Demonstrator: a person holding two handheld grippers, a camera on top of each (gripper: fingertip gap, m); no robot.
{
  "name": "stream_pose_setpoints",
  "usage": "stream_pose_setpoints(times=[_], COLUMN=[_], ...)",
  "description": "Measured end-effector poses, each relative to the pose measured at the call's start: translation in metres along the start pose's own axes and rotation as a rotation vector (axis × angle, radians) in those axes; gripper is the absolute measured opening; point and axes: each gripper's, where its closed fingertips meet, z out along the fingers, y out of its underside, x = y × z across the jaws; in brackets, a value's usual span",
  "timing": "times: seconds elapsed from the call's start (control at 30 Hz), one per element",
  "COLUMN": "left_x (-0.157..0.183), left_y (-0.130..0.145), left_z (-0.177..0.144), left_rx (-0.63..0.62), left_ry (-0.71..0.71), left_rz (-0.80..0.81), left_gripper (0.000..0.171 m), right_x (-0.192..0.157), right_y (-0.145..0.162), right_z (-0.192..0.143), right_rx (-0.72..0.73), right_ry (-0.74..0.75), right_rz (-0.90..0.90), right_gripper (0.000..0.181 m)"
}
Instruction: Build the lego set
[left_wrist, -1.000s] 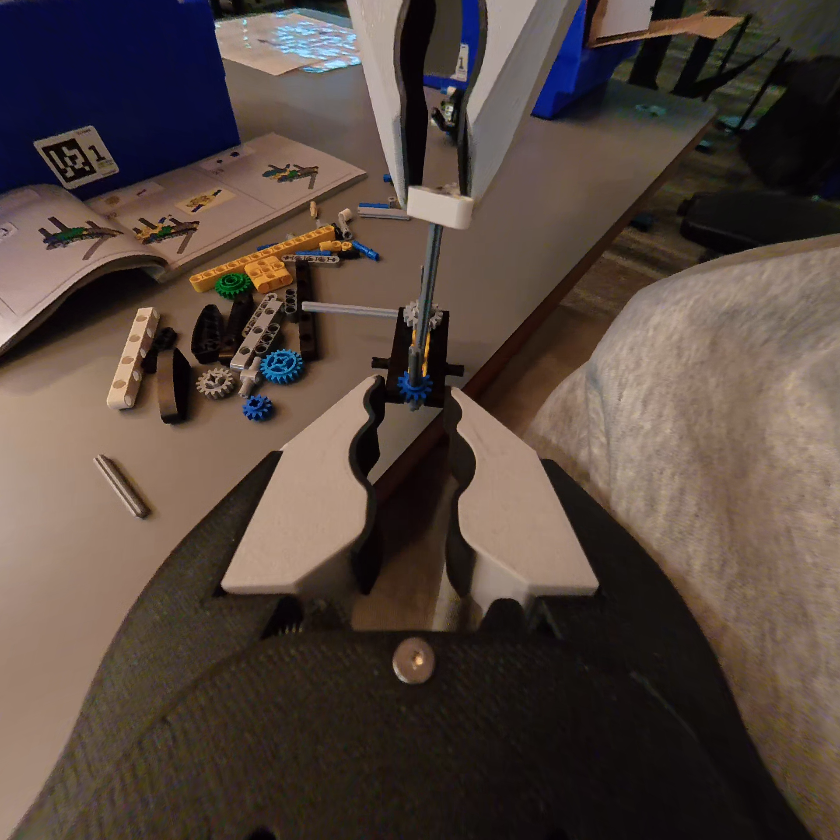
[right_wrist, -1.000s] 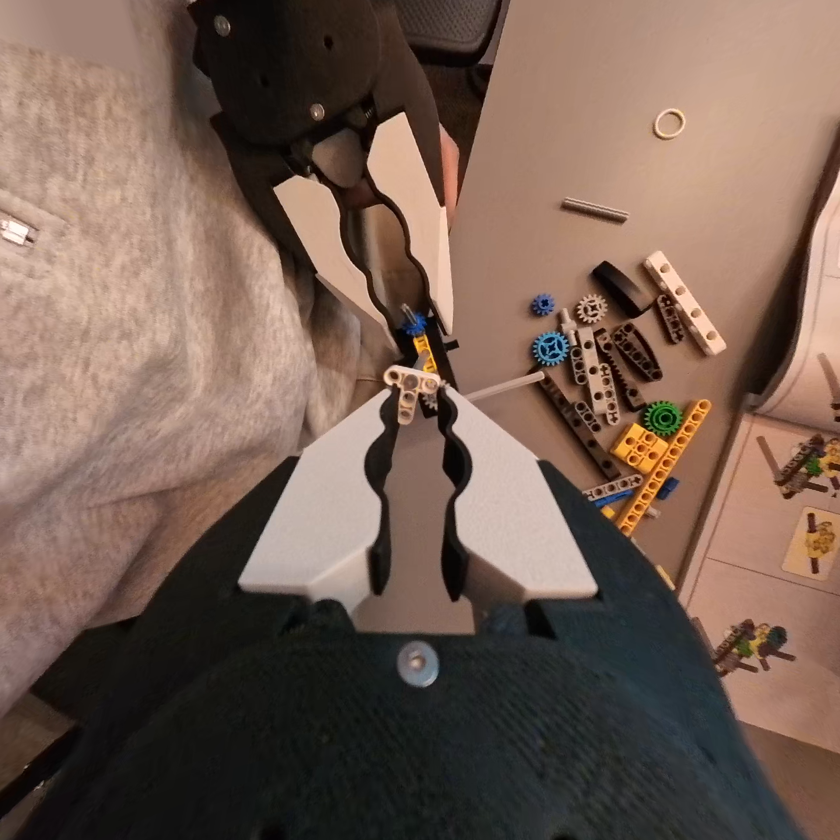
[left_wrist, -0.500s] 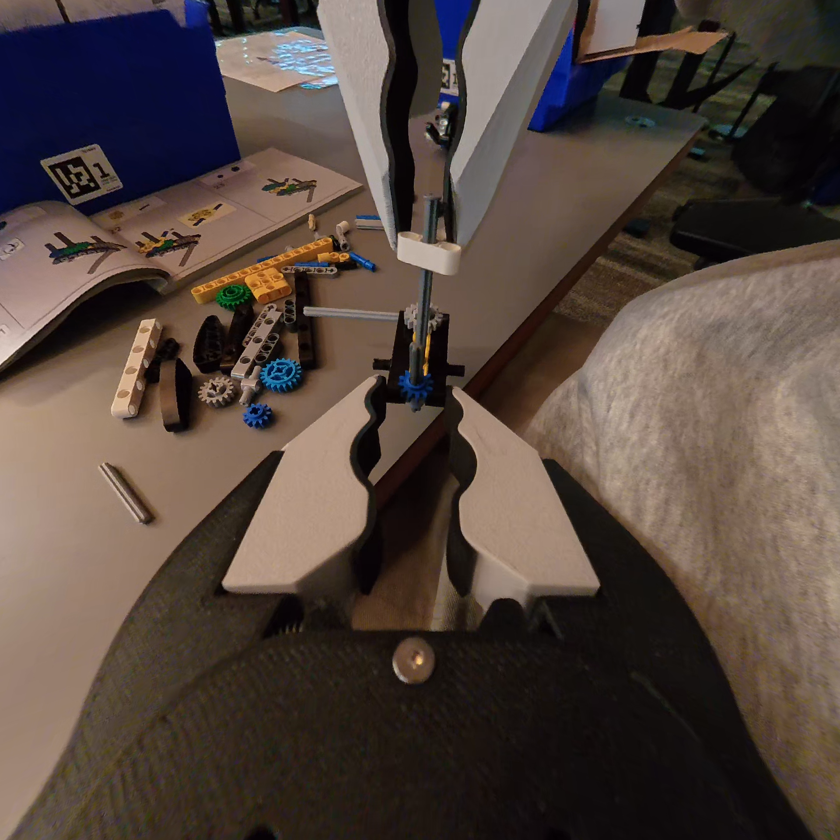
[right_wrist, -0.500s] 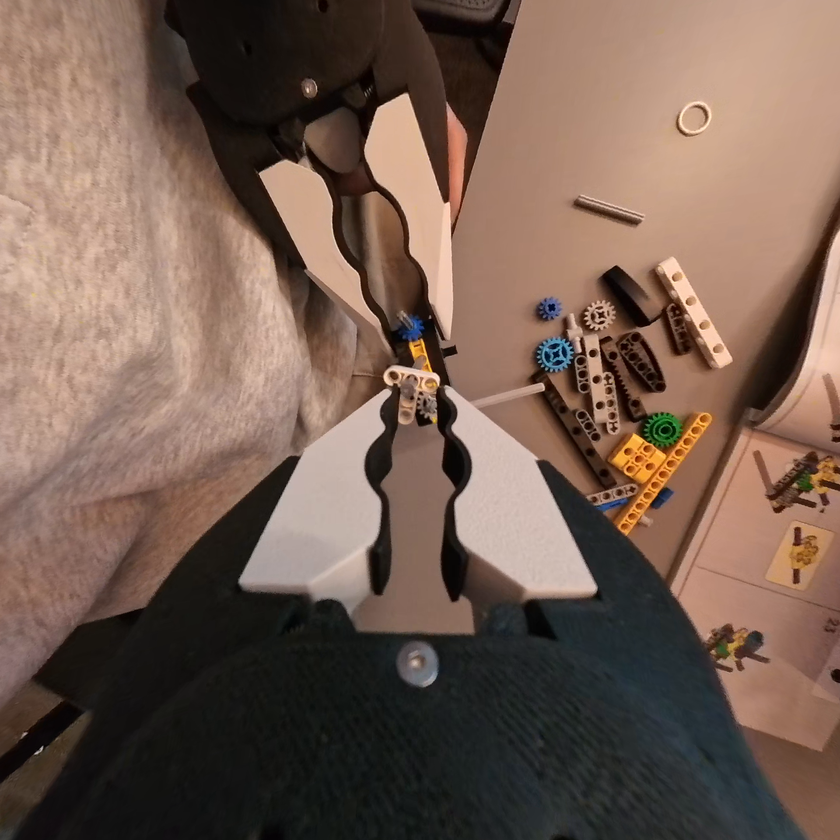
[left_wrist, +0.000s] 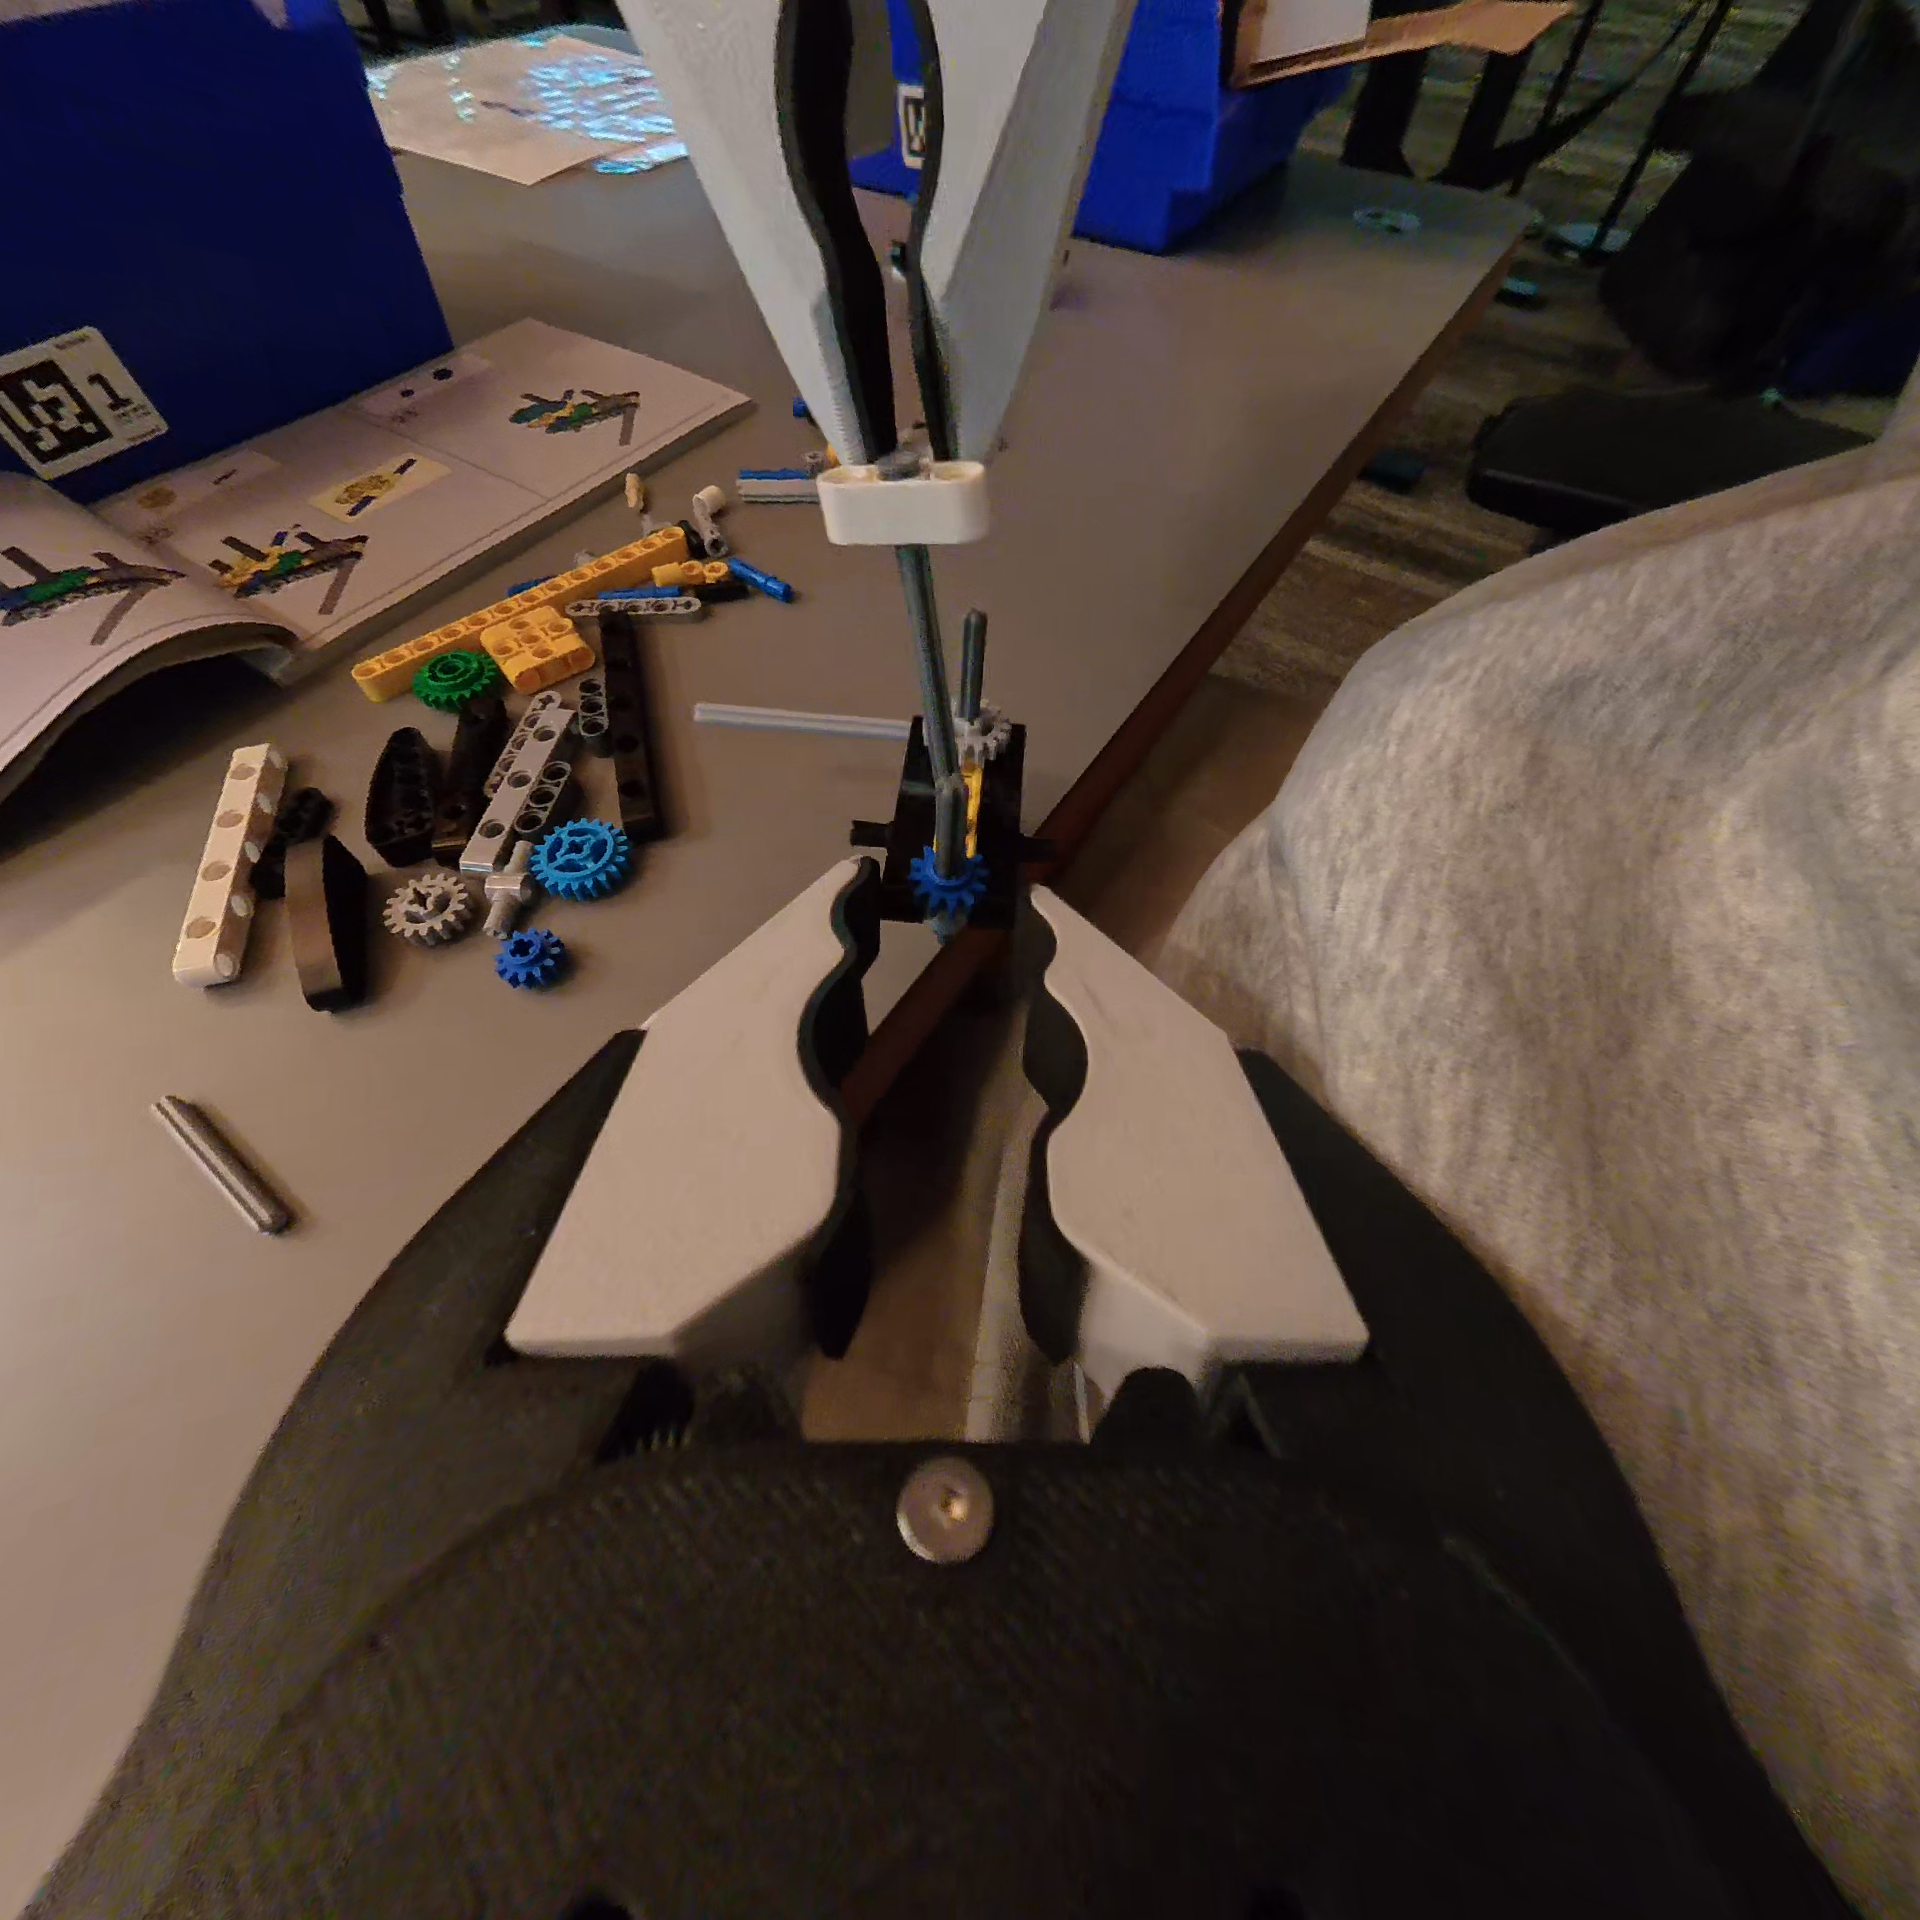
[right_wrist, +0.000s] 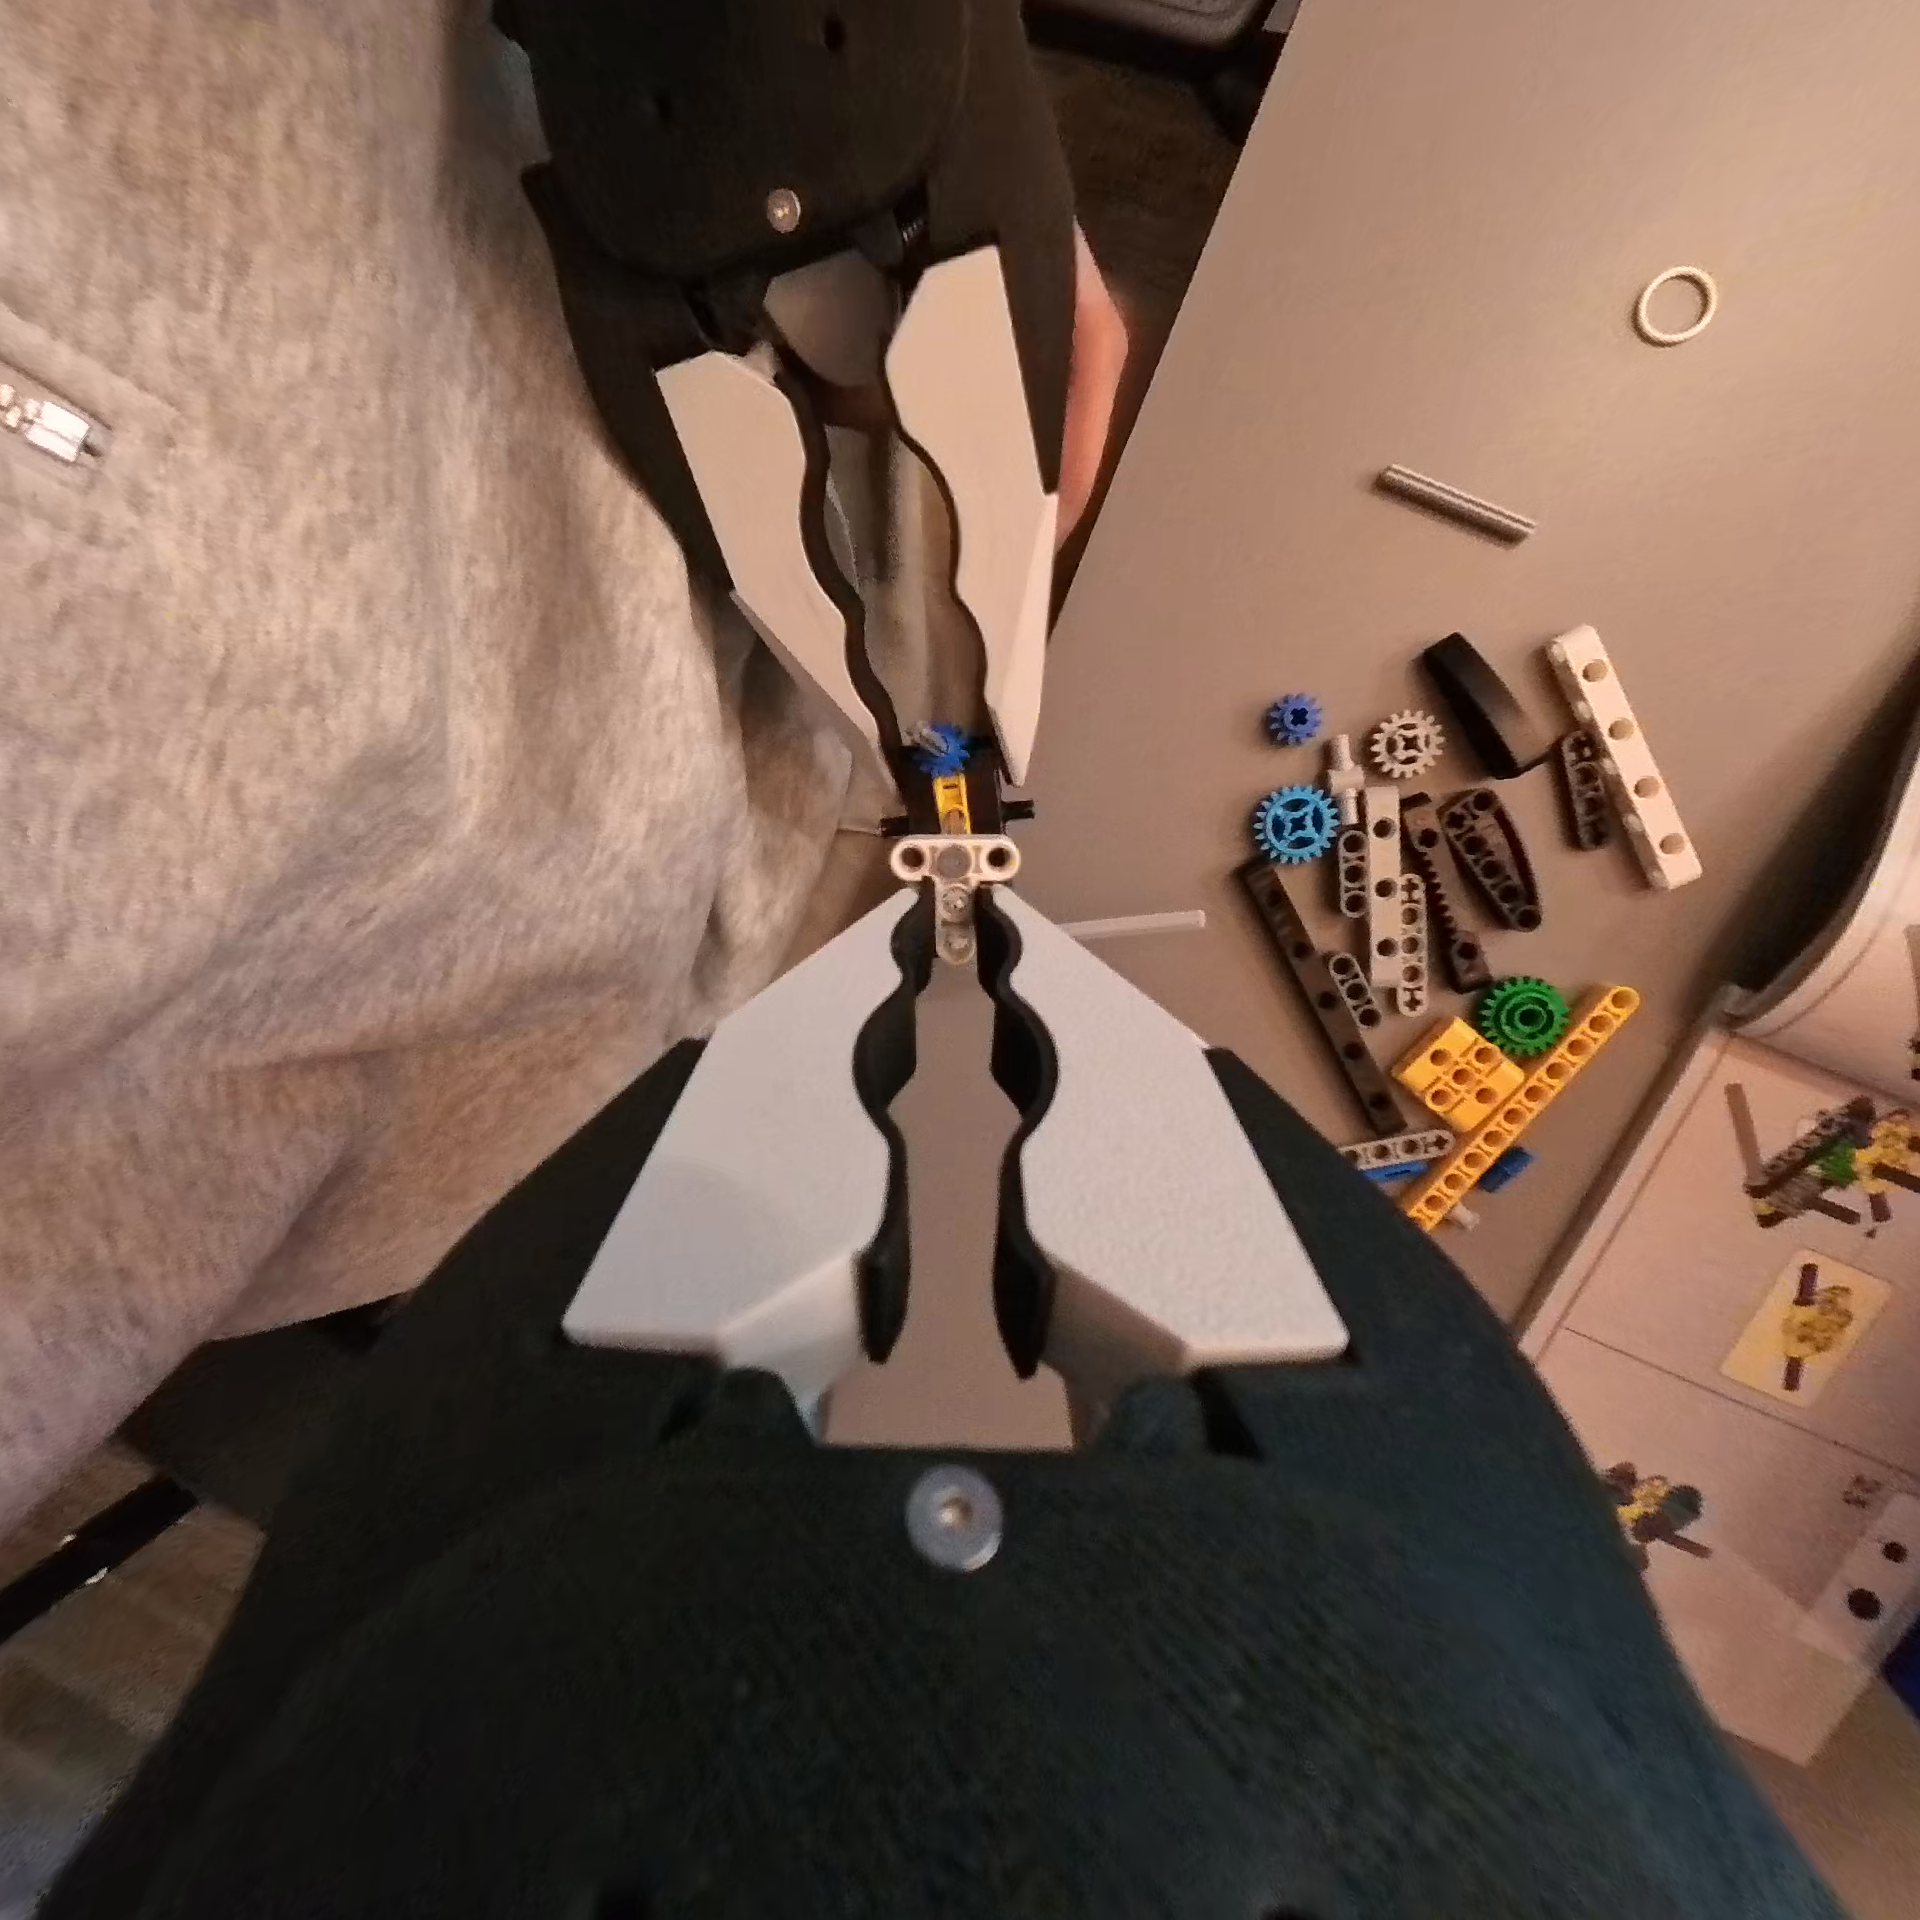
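A grey table (left_wrist: 156, 1299) fills the left of the left wrist view, its brown edge running diagonally past a person's grey sweater (left_wrist: 1610, 1039); at the back stand blue bins (left_wrist: 187, 177) and an open instruction booklet (left_wrist: 416, 488) lies flat in front of them. The left gripper (left_wrist: 945, 914) is held at the table edge, clenched on the black frame of a small lego assembly (left_wrist: 961, 821), which sits just off the table edge between its fingertips; the assembly carries a blue gear (left_wrist: 945, 883) at its near end, a grey gear (left_wrist: 982, 732) at its far end, a yellow piece between them and a pale axle (left_wrist: 800, 719) sticking out sideways over the table. The right gripper (right_wrist: 954, 914) comes in from above, closed on the stem of a white T-shaped piece (right_wrist: 954, 858); in the left wrist view a grey axle (left_wrist: 925, 644) runs from that piece down to the assembly, with a shorter upright axle just beside it. Loose parts lie in a cluster on the table between booklet and assembly: a long yellow beam (left_wrist: 520, 613), a white beam (left_wrist: 229, 862), black beams (left_wrist: 623, 717), a green gear (left_wrist: 454, 681), a light-blue gear (left_wrist: 580, 858), a small grey gear (left_wrist: 428, 908) and a small blue gear (left_wrist: 530, 956). Apart from the cluster lie a short grey rod (left_wrist: 220, 1164) and, in the right wrist view, a pale ring (right_wrist: 1674, 303)
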Motion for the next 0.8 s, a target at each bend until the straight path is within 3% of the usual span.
stream_pose_setpoints(times=[0.8], left_x=[-0.0051], left_y=[0.0009], left_z=[-0.0019], left_rx=[-0.005], left_ry=[-0.012], left_rz=[-0.035], left_gripper=[0.023], right_x=[0.0034], right_y=[0.0018], right_z=[-0.0013], right_rx=[0.020], right_ry=[0.019], right_rz=[0.013], right_gripper=[0.005])
